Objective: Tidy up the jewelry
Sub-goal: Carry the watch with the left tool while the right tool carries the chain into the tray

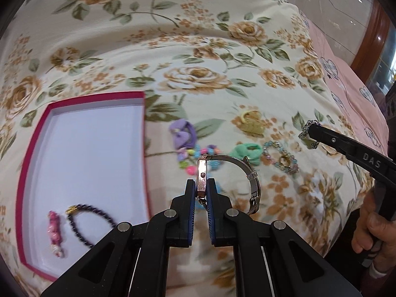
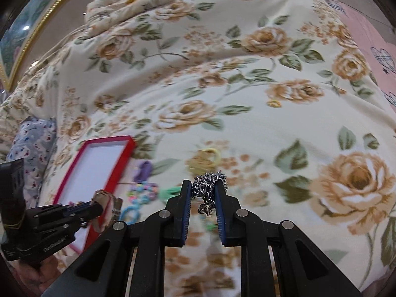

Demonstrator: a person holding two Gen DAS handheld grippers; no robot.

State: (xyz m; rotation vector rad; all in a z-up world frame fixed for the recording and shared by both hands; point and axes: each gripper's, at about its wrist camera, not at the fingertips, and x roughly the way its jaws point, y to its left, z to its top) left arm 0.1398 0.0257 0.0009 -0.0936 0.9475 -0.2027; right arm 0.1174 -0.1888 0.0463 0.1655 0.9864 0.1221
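The left gripper [image 1: 201, 185] is clamped on the case of a wristwatch [image 1: 201, 174], whose mesh strap [image 1: 250, 173] loops out to the right, just right of the red-rimmed box [image 1: 144, 128]. Inside the box lie a dark beaded bracelet [image 1: 86, 220] and a pink beaded piece [image 1: 55, 230]. The right gripper [image 2: 203, 188] grips a bunched silver chain [image 2: 206, 190], held above the floral bedspread [image 2: 222, 86], well right of the box.

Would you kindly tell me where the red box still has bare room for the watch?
The red box is bare across its far and middle floor. Its near end holds the dark bead bracelet and pink beaded piece. Right of the box, the bedspread is crowded with hair ties and bracelets.
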